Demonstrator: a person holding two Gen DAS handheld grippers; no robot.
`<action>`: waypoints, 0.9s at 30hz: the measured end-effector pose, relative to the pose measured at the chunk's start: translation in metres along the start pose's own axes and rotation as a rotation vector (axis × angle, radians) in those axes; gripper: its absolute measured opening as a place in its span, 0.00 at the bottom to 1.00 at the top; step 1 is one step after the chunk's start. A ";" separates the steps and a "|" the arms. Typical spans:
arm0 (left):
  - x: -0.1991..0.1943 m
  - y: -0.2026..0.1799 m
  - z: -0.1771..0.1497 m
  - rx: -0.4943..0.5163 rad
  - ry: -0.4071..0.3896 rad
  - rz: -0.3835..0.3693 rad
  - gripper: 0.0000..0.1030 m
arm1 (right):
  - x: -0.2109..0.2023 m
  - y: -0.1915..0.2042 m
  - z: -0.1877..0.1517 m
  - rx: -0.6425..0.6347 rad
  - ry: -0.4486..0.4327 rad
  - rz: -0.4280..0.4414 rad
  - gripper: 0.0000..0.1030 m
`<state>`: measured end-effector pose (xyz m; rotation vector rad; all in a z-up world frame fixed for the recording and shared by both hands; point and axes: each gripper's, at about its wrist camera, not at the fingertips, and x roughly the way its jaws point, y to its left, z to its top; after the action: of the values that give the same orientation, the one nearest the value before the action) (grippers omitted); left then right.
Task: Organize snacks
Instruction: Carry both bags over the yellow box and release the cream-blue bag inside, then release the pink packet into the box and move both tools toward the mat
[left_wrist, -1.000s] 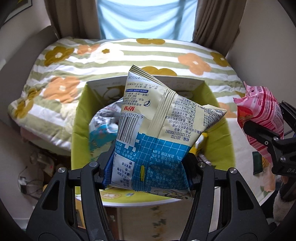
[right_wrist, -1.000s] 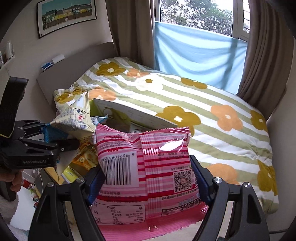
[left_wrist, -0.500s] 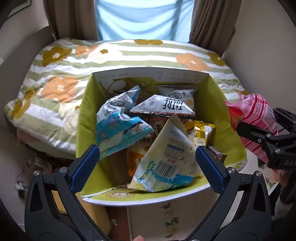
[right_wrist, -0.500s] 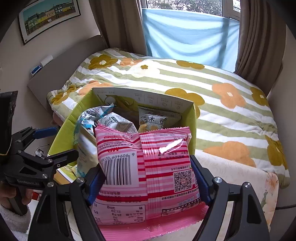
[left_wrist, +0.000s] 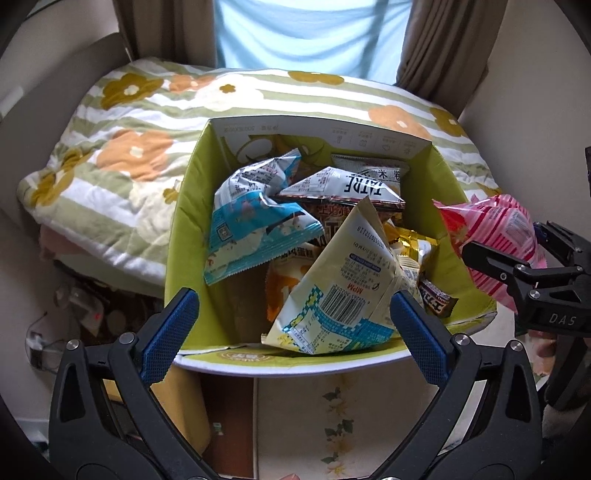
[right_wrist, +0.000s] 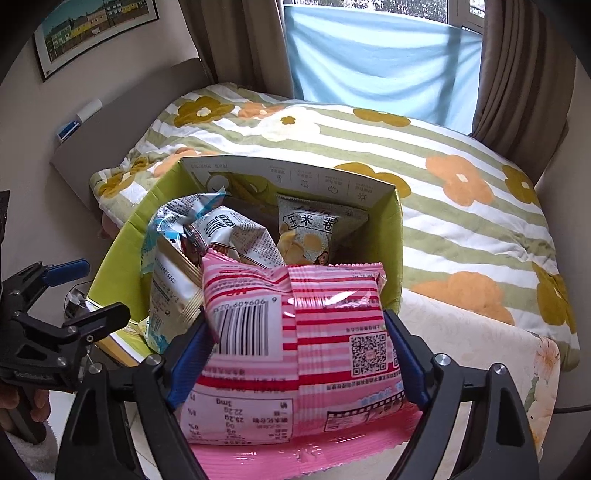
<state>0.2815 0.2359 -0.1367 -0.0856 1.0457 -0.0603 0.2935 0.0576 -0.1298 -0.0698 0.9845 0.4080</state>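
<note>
The pink striped snack bag (right_wrist: 295, 343) sits between the fingers (right_wrist: 186, 365) of the right gripper (right_wrist: 295, 365), hanging over the near right corner of the green box (right_wrist: 395, 236). Those jaws are opening now, with the bag still between them; the blue pads look to be touching its sides yet, so I judge it is at the point of release rather than already free. From the left wrist view the same bag shows at the right edge, above the box's right wall.

Inside the box lies a loose heap: a cream and blue packet (left_wrist: 343, 288) leaning against the near wall, a light blue packet (left_wrist: 255, 225) on the left, a white packet with dark lettering (left_wrist: 347, 184) behind it, and small gold and brown wrappers on the right. The left gripper (left_wrist: 291, 325) hovers over the near rim with its fingers spread wide and nothing between them.

To do this step well, I would keep the pink bag over the open space on the right of the heap before letting it go fully, so it falls inside and does not catch on the wall or slide out over the corner. A slow, even opening lets it drop flat. The left gripper is best kept clear of the fall.

The box stands against a bed with a flowered quilt (right_wrist: 443, 155), and a blue cloth (right_wrist: 369, 55) hangs at the window.
</note>
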 end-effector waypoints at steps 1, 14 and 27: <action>0.000 0.000 -0.002 -0.001 0.000 0.001 1.00 | -0.001 -0.001 -0.002 0.006 -0.011 0.016 0.92; -0.010 0.007 -0.011 -0.029 -0.006 -0.016 1.00 | -0.010 -0.001 -0.012 0.040 -0.053 0.066 1.00; -0.025 -0.029 -0.003 0.076 -0.069 -0.037 1.00 | -0.047 -0.012 -0.026 0.082 -0.061 -0.039 1.00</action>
<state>0.2664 0.2087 -0.1136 -0.0383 0.9724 -0.1298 0.2548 0.0263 -0.1069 -0.0027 0.9371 0.3322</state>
